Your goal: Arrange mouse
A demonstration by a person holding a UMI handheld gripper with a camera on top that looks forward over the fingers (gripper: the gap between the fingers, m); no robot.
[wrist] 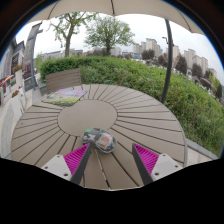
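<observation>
Gripper [110,158] fingers are standing wide open, gripping nothing; a greyish, mottled mouse [99,139] is lying just ahead near the round slatted table's [55,125] near edge.

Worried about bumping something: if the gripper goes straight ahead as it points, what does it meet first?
Probably the mouse, lying on the round wooden table just ahead of the open gripper; depth is uncertain.

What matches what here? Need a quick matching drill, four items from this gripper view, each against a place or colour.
Column 1:
1 mouse
2 finger pads
3 round table
4 bench

Column 2:
A magenta
B beyond the table's far edge
C just ahead of the open fingers, on the tabletop
D slatted wood, under the mouse

Pairs: 1-C, 2-A, 3-D, 4-B
</observation>
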